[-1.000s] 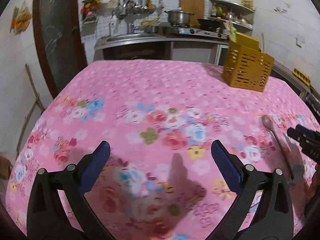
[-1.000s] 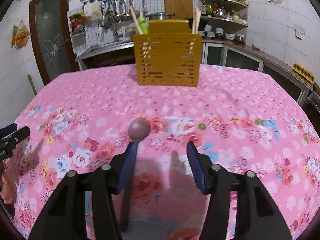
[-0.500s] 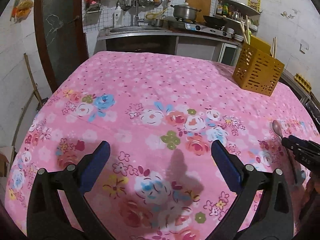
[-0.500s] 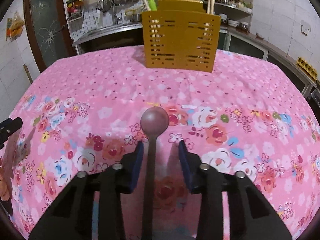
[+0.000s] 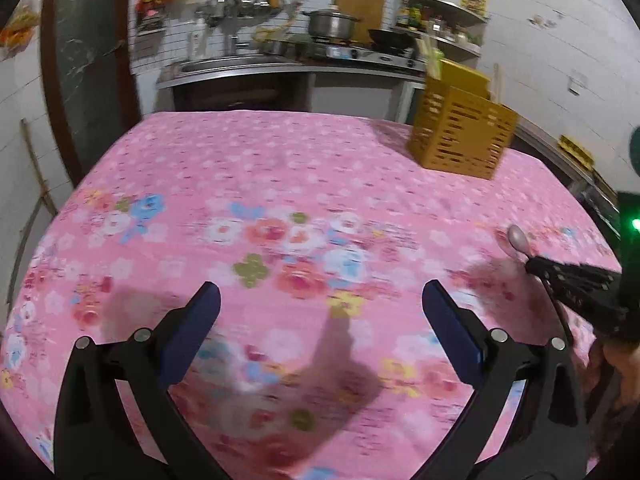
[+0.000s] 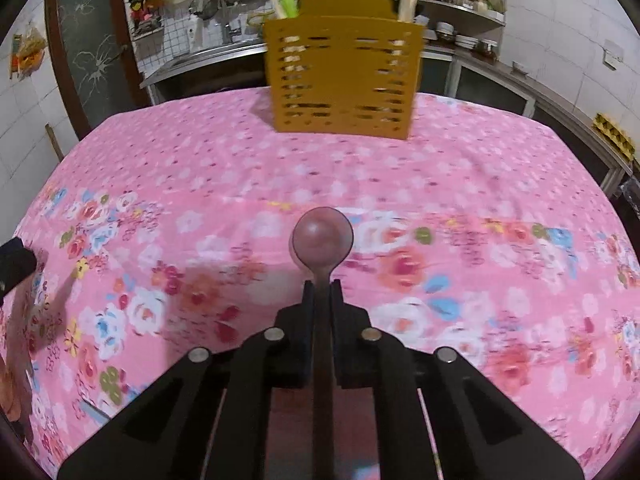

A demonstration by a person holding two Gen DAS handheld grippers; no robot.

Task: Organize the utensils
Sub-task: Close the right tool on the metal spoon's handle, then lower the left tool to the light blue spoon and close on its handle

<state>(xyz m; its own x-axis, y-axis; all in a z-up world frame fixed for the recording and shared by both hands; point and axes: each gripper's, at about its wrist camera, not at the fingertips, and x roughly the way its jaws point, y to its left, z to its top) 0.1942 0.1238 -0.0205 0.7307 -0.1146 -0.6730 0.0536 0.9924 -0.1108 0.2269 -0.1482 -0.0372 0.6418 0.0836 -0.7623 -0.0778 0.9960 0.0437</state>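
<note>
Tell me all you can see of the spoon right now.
The spoon is dull metal, with a round bowl and a long thin handle. The right claw is shut on the handle just behind the bowl, having just closed. The bowl points toward the yellow holder, over the pink cloth. Whether it touches the cloth is unclear.

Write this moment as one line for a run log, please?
right gripper: just closed, shut on spoon handle | left gripper: open, empty, over pink floral tablecloth | yellow utensil holder: upright at far edge, spoon not yet inside
</note>
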